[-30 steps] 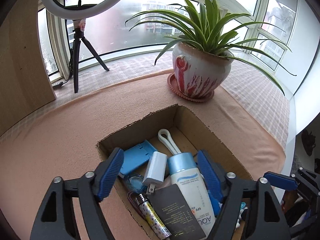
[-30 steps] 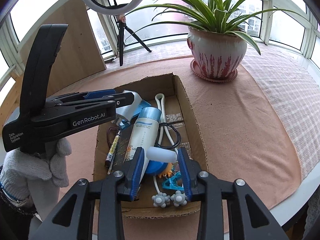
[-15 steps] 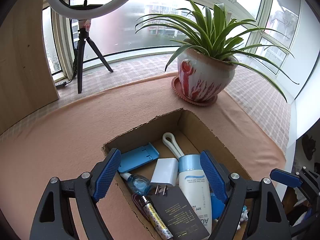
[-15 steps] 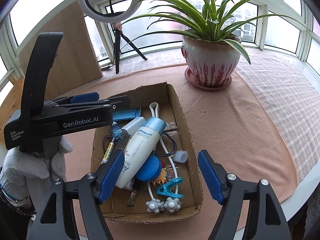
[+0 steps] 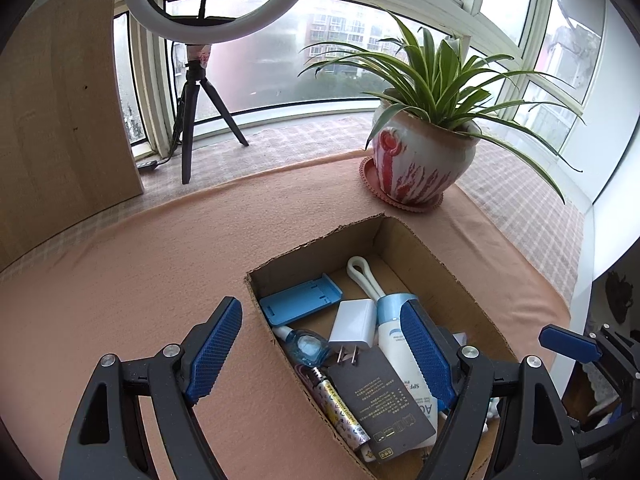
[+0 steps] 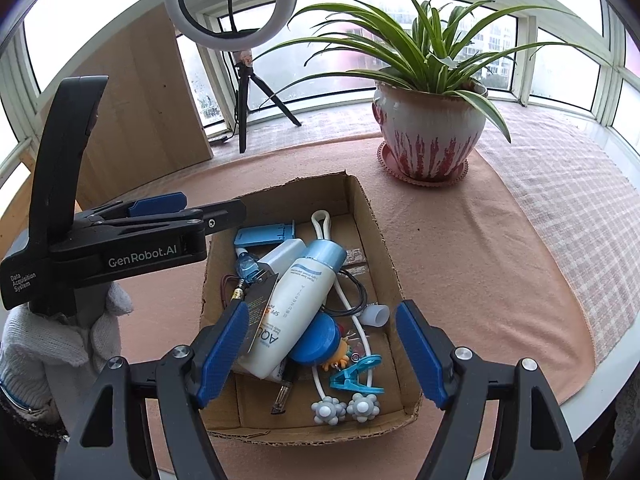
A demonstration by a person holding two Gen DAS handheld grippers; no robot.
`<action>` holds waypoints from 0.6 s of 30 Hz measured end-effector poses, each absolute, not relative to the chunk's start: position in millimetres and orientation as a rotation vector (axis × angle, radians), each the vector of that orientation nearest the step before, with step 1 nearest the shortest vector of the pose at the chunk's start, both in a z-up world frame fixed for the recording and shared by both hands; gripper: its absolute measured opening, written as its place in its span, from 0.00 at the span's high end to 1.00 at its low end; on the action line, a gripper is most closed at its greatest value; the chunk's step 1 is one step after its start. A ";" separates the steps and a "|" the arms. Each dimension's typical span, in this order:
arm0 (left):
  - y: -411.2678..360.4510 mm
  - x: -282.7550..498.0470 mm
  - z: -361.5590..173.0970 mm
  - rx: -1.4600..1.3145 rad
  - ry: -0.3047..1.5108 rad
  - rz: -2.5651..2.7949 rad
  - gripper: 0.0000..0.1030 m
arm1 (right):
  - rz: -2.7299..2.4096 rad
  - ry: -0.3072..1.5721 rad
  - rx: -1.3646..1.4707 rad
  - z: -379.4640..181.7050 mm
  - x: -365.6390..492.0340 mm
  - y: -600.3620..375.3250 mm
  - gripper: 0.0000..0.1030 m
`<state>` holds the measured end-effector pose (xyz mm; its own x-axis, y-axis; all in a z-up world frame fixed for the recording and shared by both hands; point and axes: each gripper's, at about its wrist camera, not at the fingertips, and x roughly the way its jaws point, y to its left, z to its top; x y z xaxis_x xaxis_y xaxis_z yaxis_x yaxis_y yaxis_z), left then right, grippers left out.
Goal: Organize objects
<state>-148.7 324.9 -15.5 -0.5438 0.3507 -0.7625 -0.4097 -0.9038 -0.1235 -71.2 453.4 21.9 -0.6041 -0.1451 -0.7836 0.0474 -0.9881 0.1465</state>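
Both grippers are hovering over the box (image 6: 372,216) on the pink cloth (image 6: 460,248), and nothing is sitting loose on the cloth in either view, so the gathering looks nearly or wholly done; what may be left is tidying the jumble inside, though that is a guess. The right gripper (image 6: 320,354) is standing released, jaws wide and empty above the near end of the box. The left gripper (image 5: 320,354) is likewise released and empty, one pad hanging outside the box wall and the other over the bottle (image 5: 394,340). Lying in the box: the bottle slanting across the middle, a charger (image 5: 354,322), a blue stand (image 5: 298,302) at the far end, a dark card (image 5: 384,402), a patterned pen (image 5: 340,406), a small clear vial (image 5: 306,346). The right view is showing what the left is missing: the near end, with a blue lid (image 6: 314,338), a clip (image 6: 354,376), a white cap (image 6: 376,314), two knobbly balls (image 6: 346,408) on a white cord, a black loop, and an orange trinket partly hidden. It is also showing the left gripper from the side and the gloved hand (image 6: 52,336) holding it. The left view is giving the cleaner look at the far end and the charger's prongs. Plant (image 5: 424,160) and ring light (image 5: 216,0) are standing well apart from the box.
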 end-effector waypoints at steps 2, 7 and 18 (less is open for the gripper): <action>315.5 -144.2 -12.0 -1.178 0.091 2.440 0.18 | -2.716 -0.161 1.334 24.0 -70.1 447.5 0.30; 286.8 -130.8 -3.5 -1.178 0.070 2.471 0.17 | -2.709 -0.128 1.309 29.1 -67.1 427.0 0.30; 200.1 -96.6 10.9 -1.211 0.014 2.567 0.17 | -2.671 -0.073 1.262 36.1 -63.5 366.8 0.30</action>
